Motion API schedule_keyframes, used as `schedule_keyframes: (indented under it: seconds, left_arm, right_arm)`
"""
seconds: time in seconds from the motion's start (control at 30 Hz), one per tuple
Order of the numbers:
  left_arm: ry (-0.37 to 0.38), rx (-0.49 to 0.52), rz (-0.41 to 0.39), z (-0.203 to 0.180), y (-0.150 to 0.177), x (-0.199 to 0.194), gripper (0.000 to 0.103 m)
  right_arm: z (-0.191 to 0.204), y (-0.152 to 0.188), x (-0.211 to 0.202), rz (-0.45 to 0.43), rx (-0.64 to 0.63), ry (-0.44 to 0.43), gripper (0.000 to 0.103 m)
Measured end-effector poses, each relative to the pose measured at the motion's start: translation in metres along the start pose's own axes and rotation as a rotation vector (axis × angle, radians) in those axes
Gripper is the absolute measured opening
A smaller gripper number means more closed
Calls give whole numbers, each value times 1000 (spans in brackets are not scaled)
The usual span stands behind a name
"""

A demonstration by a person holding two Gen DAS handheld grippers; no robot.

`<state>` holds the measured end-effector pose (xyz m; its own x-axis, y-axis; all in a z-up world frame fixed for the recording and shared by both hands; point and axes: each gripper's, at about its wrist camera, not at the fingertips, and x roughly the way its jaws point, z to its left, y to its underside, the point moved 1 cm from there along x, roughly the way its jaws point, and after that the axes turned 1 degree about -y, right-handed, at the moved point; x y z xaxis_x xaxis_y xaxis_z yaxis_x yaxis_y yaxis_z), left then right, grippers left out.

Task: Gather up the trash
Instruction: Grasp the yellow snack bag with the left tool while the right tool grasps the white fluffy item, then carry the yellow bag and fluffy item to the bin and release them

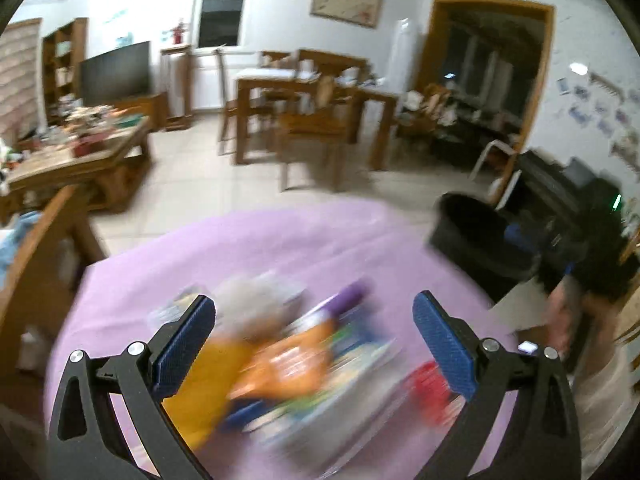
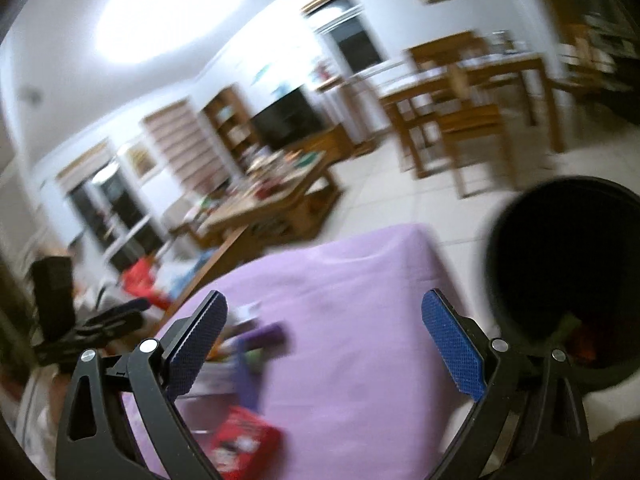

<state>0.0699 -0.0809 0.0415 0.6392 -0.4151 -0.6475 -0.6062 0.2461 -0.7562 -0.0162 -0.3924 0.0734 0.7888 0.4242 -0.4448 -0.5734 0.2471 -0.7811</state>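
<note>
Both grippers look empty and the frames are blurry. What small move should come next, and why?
Probably lower the open left gripper onto the orange wrapper in the litter pile on the lilac tablecloth. It sits between the spread fingers already. The open right gripper holds nothing, and the black round bin stands just off the table's right edge.

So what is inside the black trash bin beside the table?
In the right wrist view, the black trash bin holds something orange-red and a dark green piece near its bottom. The rest of the inside is too dark to make out.
</note>
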Motion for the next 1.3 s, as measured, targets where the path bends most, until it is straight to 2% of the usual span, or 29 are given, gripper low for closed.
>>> schedule_keyframes:
  seconds: [0.07,0.17,0.3,0.4,0.47,0.5,0.6,0.67,0.73,0.77,0.83,0.9,1.03,1.13,1.3]
  left_arm:
    - [-55,-3,43,28,17,-3,98]
    - [-95,18,100,50,37,3,98]
    - [-115,79,133,65,48,18,98]
    - [-110,133,144,66,49,28,96]
    - [-104,150,167,69,51,37,89]
    - [-99,154,182,71,54,42,80]
    - [-57,138,205,74,59,51,74]
    - [-30,124,212,76,59,56,59]
    - [-17,113,222,78,61,60,41]
    - [-15,107,223,78,62,60,41]
    - [-10,93,209,77,65,56,40]
    - [-15,78,183,79,66,50,39]
    - [-3,35,118,81,63,31,39]
    - [11,12,52,78,57,8,39]
    - [27,-20,-1,73,44,-8,39]
  right_arm:
    - [38,-4,35,87,-50,-50,96]
    - [88,-7,90,220,-112,-104,96]
    - [136,-3,159,399,-184,-89,96]
    - [149,1,199,507,-207,-66,95]
    - [159,7,218,565,-239,-46,91]
    - [164,9,230,602,-260,-25,90]
    - [168,16,256,670,-304,20,84]
    - [167,21,266,707,-337,45,73]
    - [168,28,272,723,-366,68,59]
    - [163,31,270,721,-378,77,55]
    - [162,31,269,708,-390,69,42]
    - [160,30,264,681,-368,47,39]
    - [152,20,235,572,-307,-30,39]
    - [144,7,197,449,-243,-101,39]
    - [125,-6,127,242,-133,-190,39]
